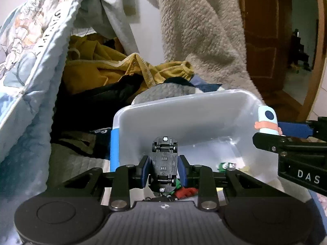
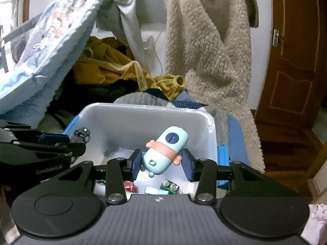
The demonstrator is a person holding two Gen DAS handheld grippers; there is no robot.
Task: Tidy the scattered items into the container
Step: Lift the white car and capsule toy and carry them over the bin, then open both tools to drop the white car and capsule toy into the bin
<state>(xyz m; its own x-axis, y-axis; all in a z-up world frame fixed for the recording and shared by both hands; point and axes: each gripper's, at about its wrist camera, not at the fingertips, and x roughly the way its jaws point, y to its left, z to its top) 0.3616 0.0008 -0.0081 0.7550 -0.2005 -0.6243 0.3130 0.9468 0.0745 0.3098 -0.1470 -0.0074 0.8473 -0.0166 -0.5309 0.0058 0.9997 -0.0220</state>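
Left gripper point(image 1: 163, 170): closed on a black toy car point(image 1: 164, 159), which shows its underside with the wheels.
Right gripper point(image 2: 161, 161): closed on a pale blue capsule toy point(image 2: 163, 153) with a pink band, tilted between the pads.
Container point(image 1: 184, 110): a white plastic box just beyond and below both grippers; small red and green toys point(image 2: 170, 186) lie on its floor.
Behind the box: yellow clothes point(image 1: 114, 69), a beige fleece point(image 2: 208, 40), a blue blanket point(image 1: 30, 51).

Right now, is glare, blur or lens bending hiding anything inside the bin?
Left wrist view: glare streak on the translucent white plastic bin floor, toys below partly hidden by the black toy car. Right wrist view: sharp centre, door frame bowed at the edge.
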